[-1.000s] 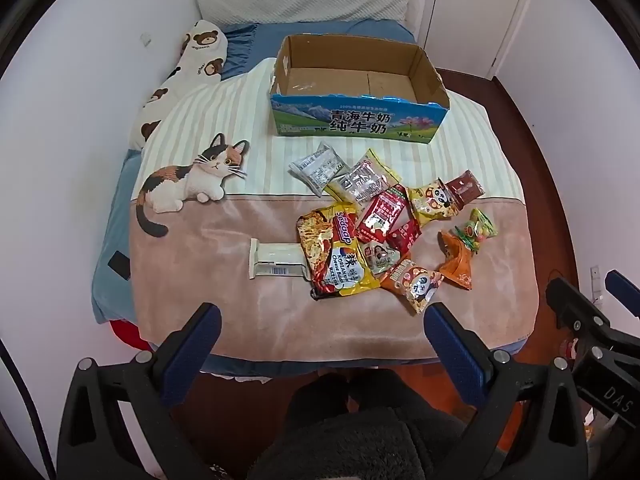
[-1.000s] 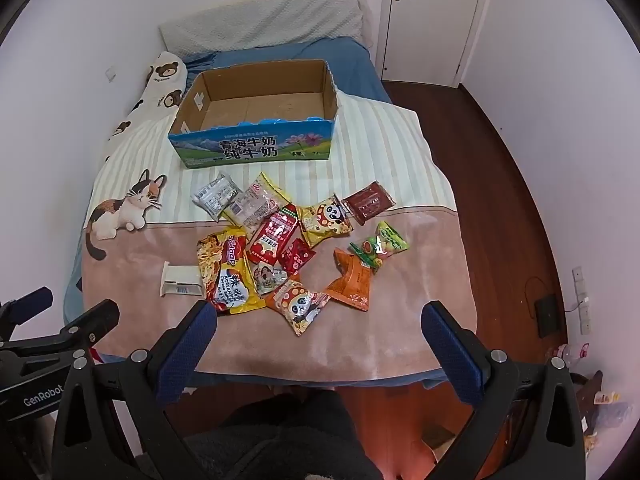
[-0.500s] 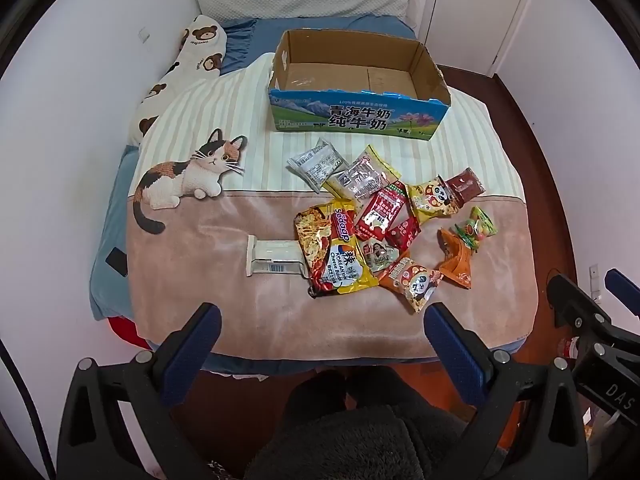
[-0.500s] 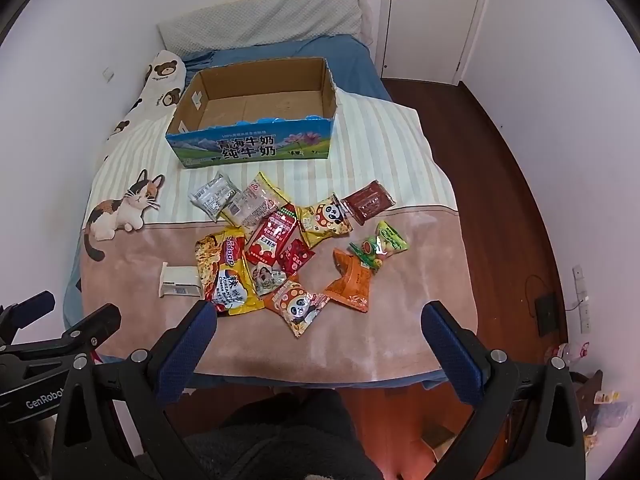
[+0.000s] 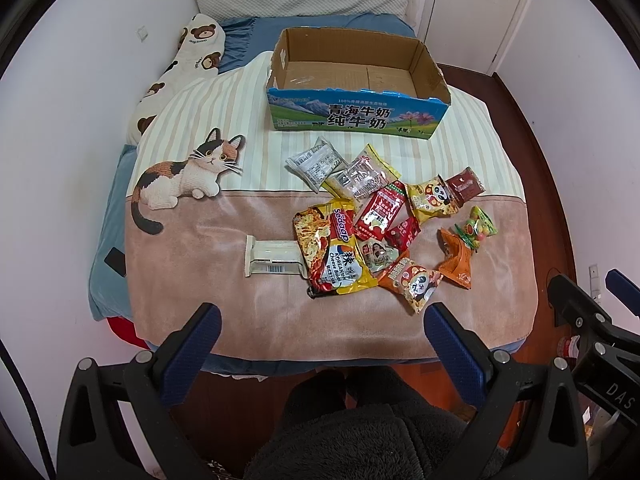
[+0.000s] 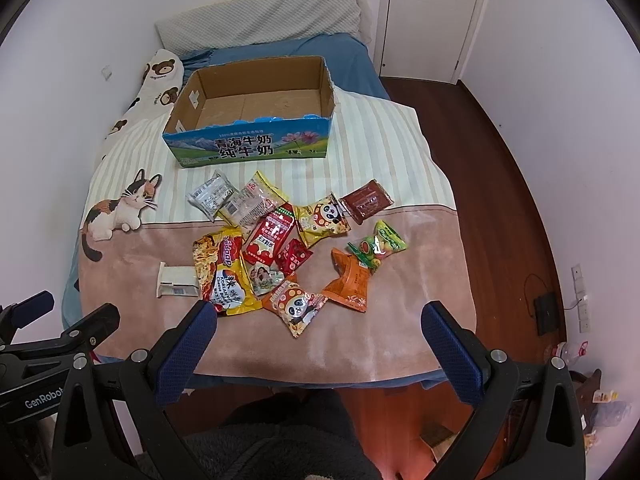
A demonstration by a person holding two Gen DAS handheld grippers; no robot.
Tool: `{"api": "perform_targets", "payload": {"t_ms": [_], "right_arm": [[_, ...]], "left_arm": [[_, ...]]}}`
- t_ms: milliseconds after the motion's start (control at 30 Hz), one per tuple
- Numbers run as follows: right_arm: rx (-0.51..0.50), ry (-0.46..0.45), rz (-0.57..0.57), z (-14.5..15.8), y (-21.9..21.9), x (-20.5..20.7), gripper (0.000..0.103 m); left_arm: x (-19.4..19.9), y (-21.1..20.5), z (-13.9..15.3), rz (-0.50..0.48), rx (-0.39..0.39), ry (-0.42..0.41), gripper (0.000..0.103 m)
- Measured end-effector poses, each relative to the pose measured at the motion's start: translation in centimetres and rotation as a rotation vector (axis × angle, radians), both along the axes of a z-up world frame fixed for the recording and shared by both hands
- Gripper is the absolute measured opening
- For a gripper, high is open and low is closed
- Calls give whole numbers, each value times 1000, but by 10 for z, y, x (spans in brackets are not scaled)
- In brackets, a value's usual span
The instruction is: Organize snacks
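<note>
While held above the near edge of the blanket (image 5: 256,320), left gripper (image 5: 320,320) and right gripper (image 6: 318,320) both spread wide, grasping nothing. Well beyond them, at the blanket's far striped end: cardboard box (image 5: 358,118), open-topped, nothing visible inside. Between box and grippers, a loose heap of snack packets: yellow noodle pack (image 5: 334,252) at the heap's left side, white bar (image 5: 272,258) touching its left edge, orange pouch (image 5: 456,260) and green candy bag (image 5: 478,228) at the heap's right, apart from the box.
</note>
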State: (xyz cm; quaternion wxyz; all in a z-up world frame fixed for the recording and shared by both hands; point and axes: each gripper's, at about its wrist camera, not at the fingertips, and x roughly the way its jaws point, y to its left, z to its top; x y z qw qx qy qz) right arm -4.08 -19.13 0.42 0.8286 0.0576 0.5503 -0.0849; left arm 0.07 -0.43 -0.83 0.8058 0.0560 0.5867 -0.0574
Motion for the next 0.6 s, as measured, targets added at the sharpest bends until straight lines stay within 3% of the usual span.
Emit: {"api": "perform_targets", "payload": {"t_ms": [600], "right_arm": [[-6, 5, 1, -2, -1, -1, 103]], "left_arm": [[3, 5, -4, 20, 43, -21, 103]]}}
